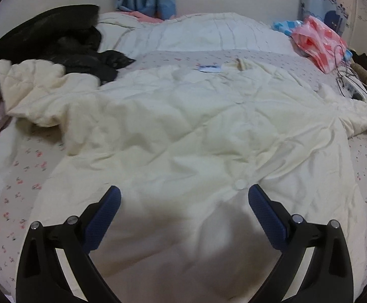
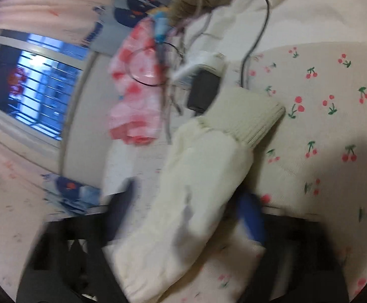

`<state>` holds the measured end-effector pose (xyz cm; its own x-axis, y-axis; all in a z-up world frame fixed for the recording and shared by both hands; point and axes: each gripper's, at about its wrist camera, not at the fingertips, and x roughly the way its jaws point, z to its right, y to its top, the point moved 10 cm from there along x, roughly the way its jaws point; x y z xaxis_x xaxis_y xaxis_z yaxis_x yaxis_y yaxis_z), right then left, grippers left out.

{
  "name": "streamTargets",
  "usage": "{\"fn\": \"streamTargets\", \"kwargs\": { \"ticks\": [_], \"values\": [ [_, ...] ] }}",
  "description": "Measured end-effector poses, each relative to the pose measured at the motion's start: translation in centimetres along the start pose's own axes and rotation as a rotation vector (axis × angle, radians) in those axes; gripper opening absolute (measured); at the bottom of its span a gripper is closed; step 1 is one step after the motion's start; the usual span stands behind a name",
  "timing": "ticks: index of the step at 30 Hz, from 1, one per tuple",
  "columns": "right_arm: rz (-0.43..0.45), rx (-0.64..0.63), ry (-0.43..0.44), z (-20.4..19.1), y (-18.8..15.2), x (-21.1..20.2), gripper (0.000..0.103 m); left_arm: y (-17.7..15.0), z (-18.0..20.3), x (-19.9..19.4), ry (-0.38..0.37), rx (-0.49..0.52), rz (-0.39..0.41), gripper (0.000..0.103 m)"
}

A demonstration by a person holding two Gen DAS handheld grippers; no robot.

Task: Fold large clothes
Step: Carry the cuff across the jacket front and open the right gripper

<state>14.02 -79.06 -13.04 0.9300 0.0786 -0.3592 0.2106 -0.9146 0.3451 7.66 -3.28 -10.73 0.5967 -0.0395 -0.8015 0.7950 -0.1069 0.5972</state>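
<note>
A cream quilted jacket [image 1: 183, 126] lies spread flat on the bed, collar at the far side. One sleeve [image 1: 39, 93] is crumpled at the left and the other [image 1: 355, 118] reaches to the right. My left gripper [image 1: 184, 197] hovers open over the jacket's near hem, with nothing between its blue pads [image 1: 102, 219]. In the blurred right wrist view, the right sleeve [image 2: 203, 166] with its ribbed cuff [image 2: 249, 116] runs between the jaws of my right gripper [image 2: 188, 204]. They stand wide open, and the blue pad [image 2: 251, 214] sits beside the fabric without pinching it.
Black garments [image 1: 57, 45] are piled at the far left, and a white duvet [image 1: 196, 32] lies at the head of the bed. A pink plastic bag [image 1: 319, 43], cables, a white power strip [image 2: 203, 63] and a black adapter [image 2: 203, 91] lie by the cuff on the cherry-print sheet [image 2: 322, 101].
</note>
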Motion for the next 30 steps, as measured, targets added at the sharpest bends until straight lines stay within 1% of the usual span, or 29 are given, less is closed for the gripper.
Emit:
{"fn": "streamTargets", "kwargs": {
  "ticks": [2, 4, 5, 6, 7, 8, 11, 12, 13, 14, 15, 16, 17, 19, 21, 23, 26, 28, 29, 30],
  "values": [
    [-0.005, 0.020, 0.045, -1.4, 0.0, -0.4, 0.092, -0.1, -1.2, -0.3, 0.010, -0.023, 0.003, 0.097],
    [-0.020, 0.023, 0.007, -1.3, -0.2, -0.2, 0.091, -0.4, -2.4, -0.6, 0.019, -0.047, 0.006, 0.097],
    [-0.032, 0.026, -0.022, -0.9, -0.3, 0.2, 0.077, -0.4, -2.8, -0.6, 0.025, -0.052, 0.006, 0.097],
    [-0.049, 0.044, -0.036, -0.6, -0.5, 0.7, 0.037, -0.5, -3.2, -0.6, 0.031, -0.054, 0.006, 0.097],
    [-0.054, 0.055, -0.043, -0.7, -0.6, 0.8, 0.021, -0.7, -3.6, -0.5, 0.044, -0.054, 0.003, 0.097],
    [-0.012, 0.038, -0.069, -1.1, -0.3, 0.1, 0.008, -0.9, -3.9, -0.4, 0.050, -0.054, -0.002, 0.097],
    [0.041, -0.078, -0.025, -4.2, -0.1, -0.6, 0.007, -1.1, -4.4, -0.6, 0.046, -0.055, 0.001, 0.097],
    [0.045, -0.103, -0.028, -4.7, -0.1, -0.7, 0.007, -1.1, -4.5, -0.8, 0.047, -0.056, 0.003, 0.097],
    [0.039, -0.109, -0.057, -4.5, 0.0, -0.3, 0.007, -1.1, -4.6, -0.8, 0.046, -0.056, 0.004, 0.097],
    [0.024, -0.079, -0.078, -3.9, 0.0, 0.0, 0.010, -1.2, -4.6, -0.9, 0.040, -0.056, 0.004, 0.097],
    [-0.008, 0.008, -0.106, -2.3, -0.2, 0.7, 0.011, -1.2, -4.6, -0.9, 0.037, -0.055, 0.003, 0.097],
    [-0.004, 0.034, -0.117, -1.8, -0.2, 0.8, 0.011, -1.3, -4.7, -0.9, 0.038, -0.051, 0.000, 0.097],
    [0.008, 0.026, -0.122, -1.8, -0.1, 0.6, 0.010, -1.3, -4.7, -0.9, 0.041, -0.048, -0.002, 0.097],
    [0.059, -0.045, -0.122, -3.4, -0.1, -0.1, 0.007, -1.3, -5.0, -0.9, 0.051, -0.050, -0.006, 0.097],
    [0.091, -0.113, -0.093, -6.2, -0.5, -0.6, 0.006, -1.4, -5.3, -1.0, 0.046, -0.064, -0.011, 0.097],
    [0.104, -0.172, -0.057, -9.4, -1.1, -1.0, 0.006, -1.5, -5.6, -1.2, 0.039, -0.076, -0.012, 0.097],
    [0.106, -0.291, -0.005, -15.5, -3.1, -1.0, 0.006, -1.5, -5.9, -1.5, 0.027, -0.092, -0.016, 0.097],
    [0.087, -0.371, 0.036, -20.1, -5.6, -0.4, 0.006, -1.4, -6.0, -1.9, 0.017, -0.098, -0.008, 0.097],
    [0.076, -0.397, 0.049, -21.8, -6.6, 0.0, 0.006, -1.3, -6.1, -2.2, 0.014, -0.101, -0.001, 0.097],
    [0.060, -0.438, 0.068, -24.1, -8.5, 0.5, 0.006, -1.2, -6.2, -2.5, 0.011, -0.104, 0.007, 0.097]
  ]
}}
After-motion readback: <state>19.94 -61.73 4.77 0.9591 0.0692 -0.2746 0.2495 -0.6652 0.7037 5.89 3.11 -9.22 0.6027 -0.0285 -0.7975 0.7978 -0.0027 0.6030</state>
